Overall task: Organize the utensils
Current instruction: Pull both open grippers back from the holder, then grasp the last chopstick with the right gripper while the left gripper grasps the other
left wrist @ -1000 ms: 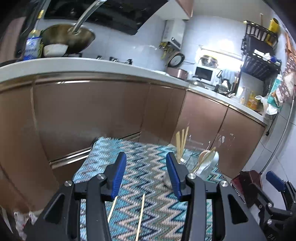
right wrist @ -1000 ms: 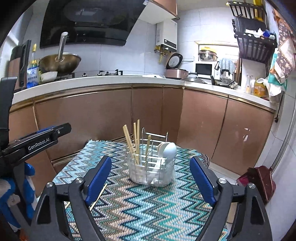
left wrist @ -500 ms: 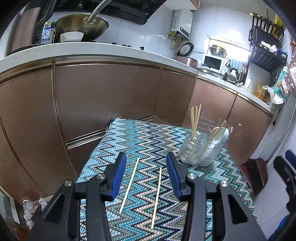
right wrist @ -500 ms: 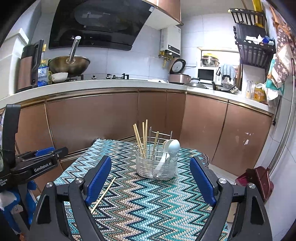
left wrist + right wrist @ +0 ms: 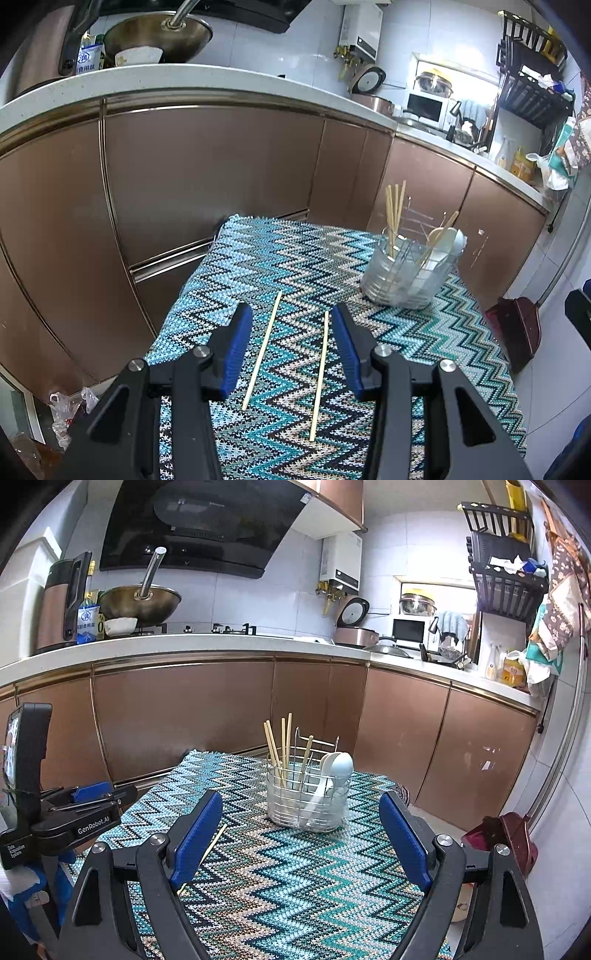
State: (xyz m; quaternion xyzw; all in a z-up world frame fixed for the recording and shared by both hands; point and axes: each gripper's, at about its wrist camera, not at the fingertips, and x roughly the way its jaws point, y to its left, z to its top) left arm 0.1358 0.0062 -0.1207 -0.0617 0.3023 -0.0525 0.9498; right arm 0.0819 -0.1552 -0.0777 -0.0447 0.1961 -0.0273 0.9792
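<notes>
Two loose wooden chopsticks lie on the zigzag-patterned cloth (image 5: 280,266): the left chopstick (image 5: 263,349) and the right chopstick (image 5: 320,373). My left gripper (image 5: 291,321) hovers above them, open and holding nothing, both sticks showing between its blue fingers. A wire utensil holder (image 5: 406,275) (image 5: 308,797) stands on the far right of the cloth, with several chopsticks and white spoons upright in it. My right gripper (image 5: 301,808) is wide open and empty, aimed at the holder from a distance. One chopstick (image 5: 213,840) shows beside its left finger. The left gripper's body (image 5: 70,814) appears at the left.
Brown cabinet doors (image 5: 207,177) and a white countertop (image 5: 221,642) close off the far side. A wok (image 5: 142,602) and a bottle sit on the counter. A dark red dustpan (image 5: 506,834) lies on the floor at right. Plastic bags (image 5: 70,406) lie on the floor at left.
The left gripper has tipped downward and sunk toward the cloth, so both loose chopsticks now show in full between its fingers. The right gripper drew back a little from the holder early on.
</notes>
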